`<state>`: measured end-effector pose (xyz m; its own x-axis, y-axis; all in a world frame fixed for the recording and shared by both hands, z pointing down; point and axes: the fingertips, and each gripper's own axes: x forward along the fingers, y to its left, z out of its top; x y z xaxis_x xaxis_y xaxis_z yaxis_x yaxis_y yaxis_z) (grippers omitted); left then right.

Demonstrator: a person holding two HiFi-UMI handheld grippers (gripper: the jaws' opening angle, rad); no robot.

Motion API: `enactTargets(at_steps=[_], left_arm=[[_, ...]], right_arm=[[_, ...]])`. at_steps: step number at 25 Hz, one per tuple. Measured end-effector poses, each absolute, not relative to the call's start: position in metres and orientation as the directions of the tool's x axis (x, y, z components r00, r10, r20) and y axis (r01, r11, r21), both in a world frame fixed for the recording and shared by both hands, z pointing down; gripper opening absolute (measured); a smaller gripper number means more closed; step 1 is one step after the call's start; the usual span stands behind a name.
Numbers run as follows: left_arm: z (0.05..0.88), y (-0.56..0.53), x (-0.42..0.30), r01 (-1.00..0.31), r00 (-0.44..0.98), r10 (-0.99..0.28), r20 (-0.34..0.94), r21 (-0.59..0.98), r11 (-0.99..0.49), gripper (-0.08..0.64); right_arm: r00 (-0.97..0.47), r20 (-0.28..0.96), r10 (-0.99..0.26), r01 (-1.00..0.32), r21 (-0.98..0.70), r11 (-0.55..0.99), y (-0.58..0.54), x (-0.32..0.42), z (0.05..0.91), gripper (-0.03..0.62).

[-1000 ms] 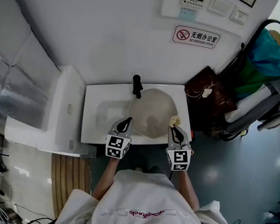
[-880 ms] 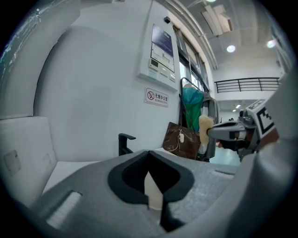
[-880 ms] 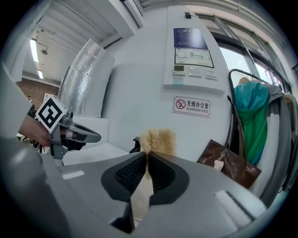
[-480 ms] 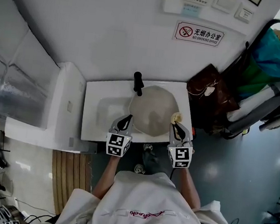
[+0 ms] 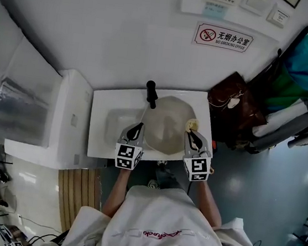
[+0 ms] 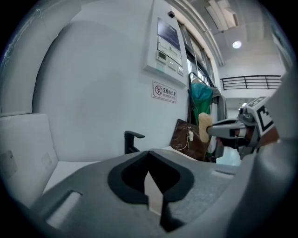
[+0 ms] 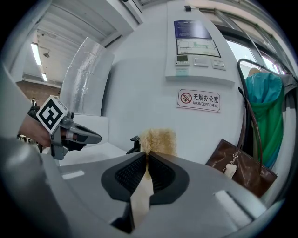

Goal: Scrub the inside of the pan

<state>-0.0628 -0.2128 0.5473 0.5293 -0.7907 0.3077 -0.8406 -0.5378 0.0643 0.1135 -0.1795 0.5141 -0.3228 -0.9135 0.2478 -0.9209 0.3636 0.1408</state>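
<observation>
In the head view, the pan (image 5: 168,124) lies in the right part of the white sink (image 5: 97,140), under the black faucet (image 5: 151,93). I cannot make out its handle clearly. The left gripper (image 5: 137,127) is over the near rim at the pan's left edge. The right gripper (image 5: 193,137) is at the pan's right edge and holds a yellowish sponge (image 5: 191,124). The left part of the basin is bare. A brown bag (image 5: 229,101) stands just beside the sink's right end.

In the left gripper view, the jaws are fully together and I see nothing between them. The gripper's own body hides the pan and most of the sink.

In the right gripper view, the jaws are clamped on the sponge, whose fuzzy top sticks out above them. It covers most of the faucet, and the pan is hidden here too.
</observation>
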Motion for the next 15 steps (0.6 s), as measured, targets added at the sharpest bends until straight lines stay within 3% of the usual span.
enactTargets(at_steps=[15], left_arm=[[0.587,-0.256,-0.071,-0.865,0.484,-0.779,0.399,0.08,-0.496,0.0]], right_arm=[[-0.385,0.327,-0.863,-0.893,0.106,0.438,-0.233,0.107,0.552,0.025]])
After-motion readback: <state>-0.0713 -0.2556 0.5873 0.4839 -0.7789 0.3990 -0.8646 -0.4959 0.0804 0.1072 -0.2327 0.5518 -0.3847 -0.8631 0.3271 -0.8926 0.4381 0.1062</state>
